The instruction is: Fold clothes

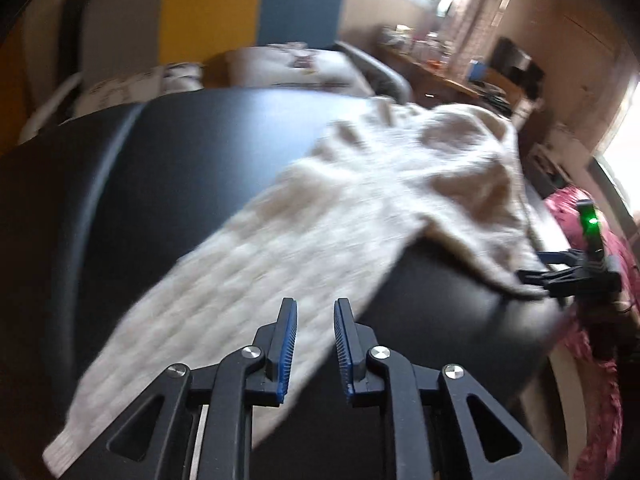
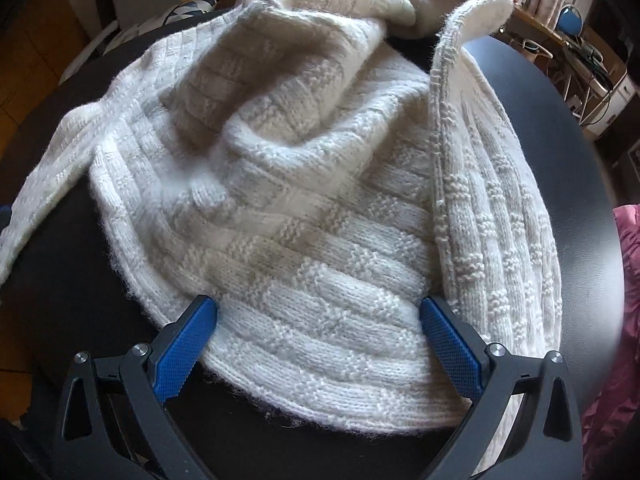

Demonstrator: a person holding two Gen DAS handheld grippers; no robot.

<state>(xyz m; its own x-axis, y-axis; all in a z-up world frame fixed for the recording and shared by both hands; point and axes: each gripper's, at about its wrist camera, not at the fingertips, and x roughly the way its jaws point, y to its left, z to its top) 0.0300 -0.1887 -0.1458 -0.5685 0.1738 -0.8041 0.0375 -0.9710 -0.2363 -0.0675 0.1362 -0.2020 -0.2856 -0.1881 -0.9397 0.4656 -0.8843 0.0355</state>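
The sweater (image 2: 304,184), a cream chunky knit, lies rumpled on your dark round table (image 1: 192,168), unfolded and bunched toward the far side.

Starting at your left: one sleeve (image 1: 192,300) runs out long across the tabletop toward the table's edge, and your left gripper (image 1: 315,308) hangs just above it with its blue pads a little apart and nothing pinched between them. That view is smeared with blur, so I can't say whether the tips brush the knit. If you close from there you may catch only a few loops of yarn, and a pull would stretch the sleeve rather than carry it.

Moving right, the body of the sweater sits heaped with a deep crease through the middle. Your right gripper (image 2: 318,312) stands with its jaws wide, straddling the ribbed hem (image 2: 320,392) without squeezing it. Grab there and you probably take both layers together, so the fold drags the whole heap.

Farthest right, a seamed edge is flipped over and the cloth nears the table rim beside a pink fabric (image 2: 616,320). A hard tug could slide the sweater off.
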